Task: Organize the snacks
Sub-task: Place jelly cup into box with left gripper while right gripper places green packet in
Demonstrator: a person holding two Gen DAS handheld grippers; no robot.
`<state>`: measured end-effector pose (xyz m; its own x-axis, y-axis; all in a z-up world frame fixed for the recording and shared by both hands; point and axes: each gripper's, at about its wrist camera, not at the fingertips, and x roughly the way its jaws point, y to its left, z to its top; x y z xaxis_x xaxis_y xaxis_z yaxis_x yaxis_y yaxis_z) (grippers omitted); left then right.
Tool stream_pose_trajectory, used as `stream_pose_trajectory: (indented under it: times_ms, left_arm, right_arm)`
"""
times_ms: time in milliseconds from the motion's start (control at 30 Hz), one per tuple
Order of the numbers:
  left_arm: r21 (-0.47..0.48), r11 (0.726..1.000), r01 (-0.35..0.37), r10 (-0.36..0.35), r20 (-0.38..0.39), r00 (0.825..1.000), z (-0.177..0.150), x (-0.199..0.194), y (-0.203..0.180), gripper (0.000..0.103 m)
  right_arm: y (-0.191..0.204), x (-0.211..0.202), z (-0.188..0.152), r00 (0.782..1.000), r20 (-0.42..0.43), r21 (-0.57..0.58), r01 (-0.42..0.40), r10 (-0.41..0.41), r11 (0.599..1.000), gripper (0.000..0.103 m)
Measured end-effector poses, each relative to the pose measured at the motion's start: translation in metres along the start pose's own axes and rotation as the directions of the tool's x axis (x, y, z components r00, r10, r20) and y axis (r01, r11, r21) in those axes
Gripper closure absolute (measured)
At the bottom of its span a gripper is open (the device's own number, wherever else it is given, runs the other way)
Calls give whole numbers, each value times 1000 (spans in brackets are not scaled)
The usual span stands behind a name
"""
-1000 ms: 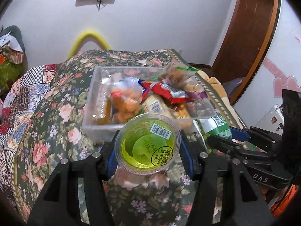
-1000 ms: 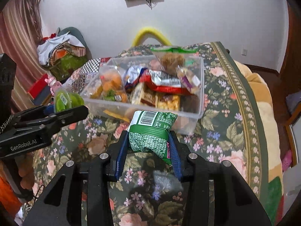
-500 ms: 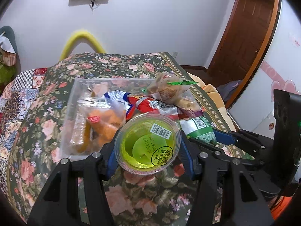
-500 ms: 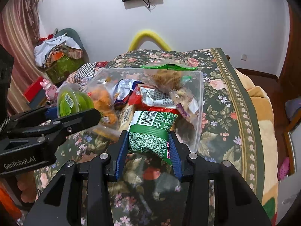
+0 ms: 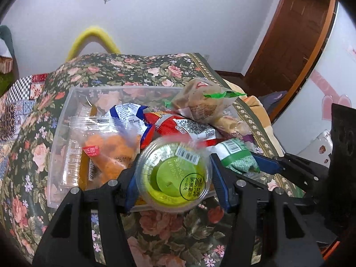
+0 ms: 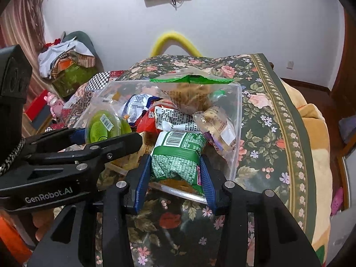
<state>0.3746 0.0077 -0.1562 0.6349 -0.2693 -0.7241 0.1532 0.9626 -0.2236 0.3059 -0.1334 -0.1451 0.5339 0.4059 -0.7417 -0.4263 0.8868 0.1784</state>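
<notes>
Left wrist view showed the left gripper (image 5: 173, 175) closed on a green jelly cup (image 5: 172, 173), its blue pads pressed to the cup's sides, held over the near edge of the clear bin (image 5: 55, 146). Right wrist view showed the right gripper (image 6: 175, 166) clamped on a green packet (image 6: 178, 155), held over the bin's near right corner, just above the front wall. The bin sat on a floral cloth (image 6: 267, 120), already heaped with an orange bag (image 5: 106, 149), a red packet (image 5: 173, 124) and a tan bag (image 5: 200, 104) riding above the rim.

By my reading, the step in hand was the drop-off: both snacks carried to the bin, neither let go yet. The next move probably called for pushing each snack further in over a gap, lowering, then opening the jaws; the cup could roll off the heap if released high.

Against a second earlier, both grippers had come forward: cup and packet then hung short of the front wall, over the cloth. The grips looked unchanged.
</notes>
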Motion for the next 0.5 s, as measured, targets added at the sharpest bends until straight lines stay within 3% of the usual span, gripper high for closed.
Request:
stream_pose_trajectory:
  times_ms: [133,267,500]
  left_arm:
    - [28,999,-15,15,26,1000,0,-10,-4,44]
    - [17,1000,-15,14,51,999,-1,-30,-2,44]
    - [21,997,-68,64,156,986,-8,-95,-5,44]
  right_arm:
    - [-4,-2,-1,1000,-4,19,17,-17,1000,52]
    - [-5,-13,-2,1000,1,19,17,-17,1000,52]
    - [6,-61,-3,997,74,3,28,-28,1000,52]
